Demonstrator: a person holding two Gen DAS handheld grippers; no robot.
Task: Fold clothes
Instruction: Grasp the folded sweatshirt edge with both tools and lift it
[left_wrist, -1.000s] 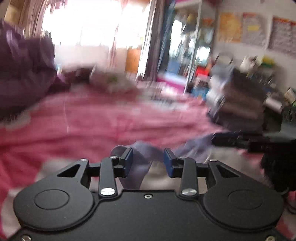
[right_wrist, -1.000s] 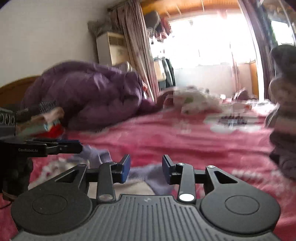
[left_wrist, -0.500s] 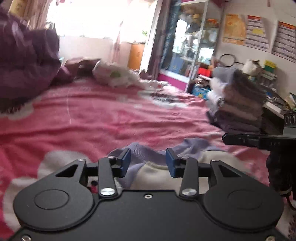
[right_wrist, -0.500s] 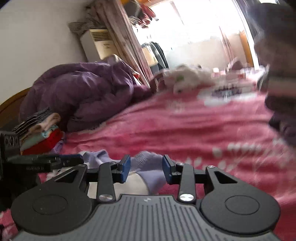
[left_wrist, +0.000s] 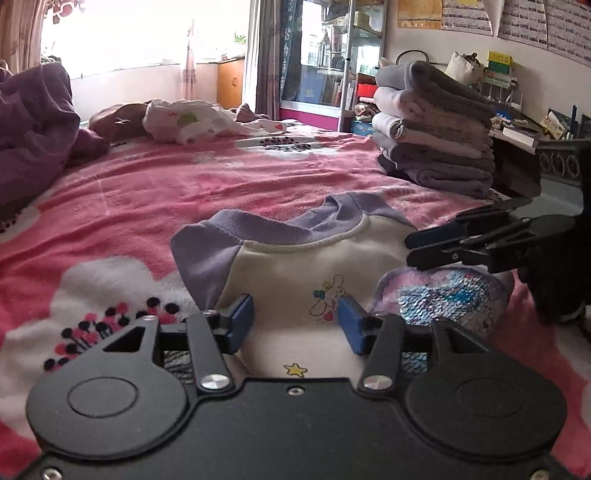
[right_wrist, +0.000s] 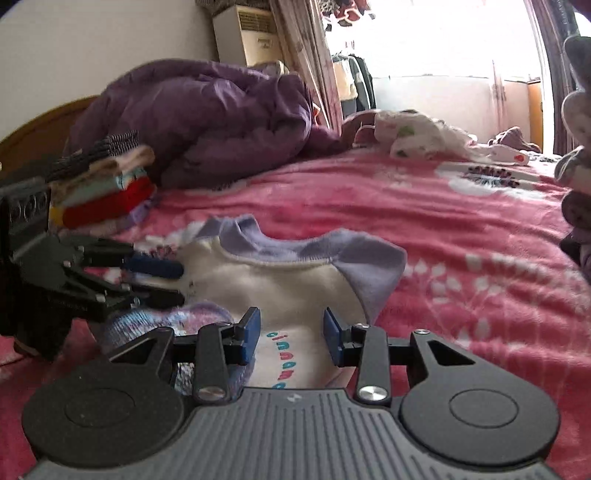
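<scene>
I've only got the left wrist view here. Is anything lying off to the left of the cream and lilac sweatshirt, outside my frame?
Observer: Yes, a stack of folded clothes with a red layer sits on the pink blanket, past the left gripper.
Operator: Anything printed on the cream and lilac sweatshirt near the right gripper?
Observer: Teal lettering runs down it between that gripper's open jaws.
Operator: What's behind the purple duvet?
Observer: A white standing air conditioner against the wall.
</scene>
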